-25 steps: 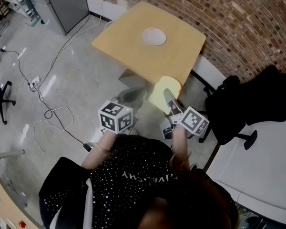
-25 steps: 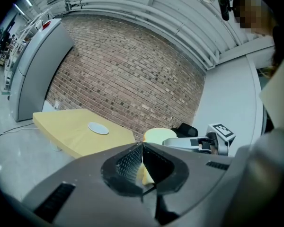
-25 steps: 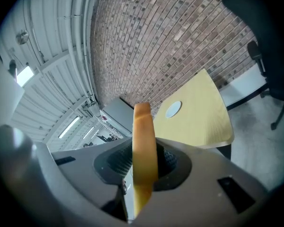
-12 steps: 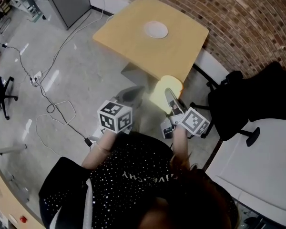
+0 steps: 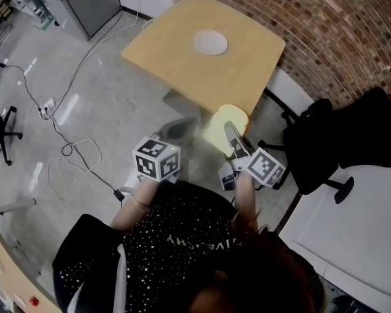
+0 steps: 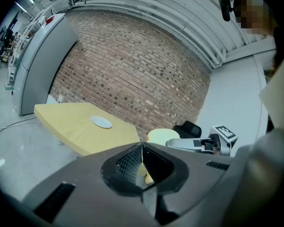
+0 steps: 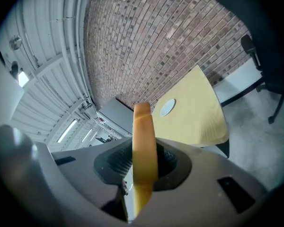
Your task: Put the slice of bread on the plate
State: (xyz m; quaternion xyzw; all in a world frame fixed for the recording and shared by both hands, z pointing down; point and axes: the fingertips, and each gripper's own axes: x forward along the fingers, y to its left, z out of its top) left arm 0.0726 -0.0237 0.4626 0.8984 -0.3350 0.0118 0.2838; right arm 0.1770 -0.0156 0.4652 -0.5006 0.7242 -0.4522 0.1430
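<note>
A pale slice of bread (image 5: 223, 128) stands upright on its edge between the jaws of my right gripper (image 5: 231, 134), which is shut on it. In the right gripper view the bread (image 7: 143, 141) shows edge-on, crust upward. It hangs over the floor, short of the near corner of the yellow table (image 5: 182, 57). A small white plate (image 5: 210, 42) lies near the table's middle, also seen as the plate (image 6: 102, 122) and plate (image 7: 167, 107). My left gripper (image 6: 142, 149) is shut on nothing, held left of the bread (image 6: 162, 136); its marker cube (image 5: 158, 160) shows.
A brick wall (image 5: 326, 31) runs behind the table. A black office chair (image 5: 339, 142) stands to the right, beside a white desk (image 5: 358, 227). Cables (image 5: 72, 152) trail over the grey floor at the left, near a grey cabinet (image 5: 91, 2).
The head view has shifted slightly. Both grippers and the bread stay where they were.
</note>
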